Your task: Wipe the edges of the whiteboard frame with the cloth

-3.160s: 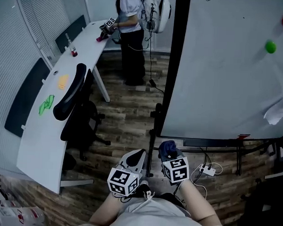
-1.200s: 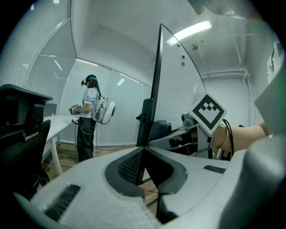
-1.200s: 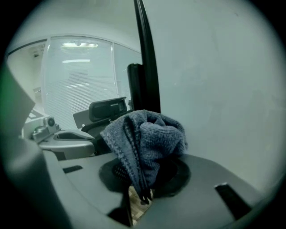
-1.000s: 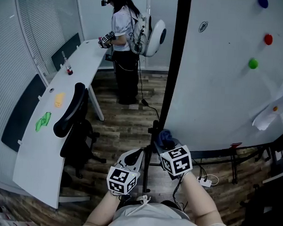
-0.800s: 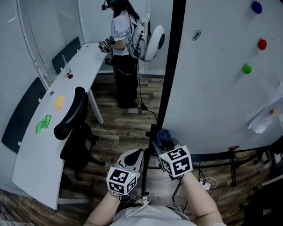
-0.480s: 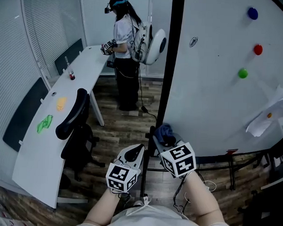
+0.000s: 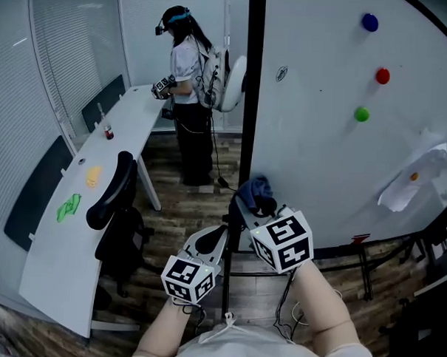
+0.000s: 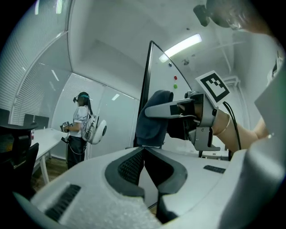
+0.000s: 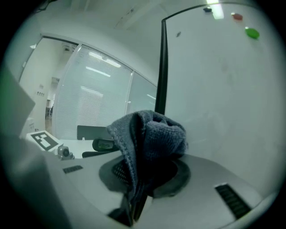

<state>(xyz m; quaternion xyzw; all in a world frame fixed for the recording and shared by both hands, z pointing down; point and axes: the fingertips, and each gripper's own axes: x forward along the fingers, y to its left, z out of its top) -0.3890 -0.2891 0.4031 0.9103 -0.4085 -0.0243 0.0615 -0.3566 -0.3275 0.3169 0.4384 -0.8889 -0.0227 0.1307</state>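
The blue-grey cloth (image 9: 149, 143) is bunched up and pinched in the right gripper (image 9: 145, 176), whose jaws are clamped on its lower folds. It sits low, just beside the black left edge of the whiteboard frame (image 7: 251, 86); whether they touch I cannot tell. The left gripper (image 8: 144, 152) hangs close by, jaws pressed together with nothing between them. On the whiteboard (image 7: 321, 149) are blue (image 7: 370, 22), red (image 7: 382, 75) and green (image 7: 362, 113) magnets, a sheet of paper (image 7: 412, 186) and a small mark (image 7: 281, 73) too tiny to read. Leftward stand an office chair (image 7: 112, 188) and a white desk (image 7: 65, 248), where another person (image 7: 185, 83) works.
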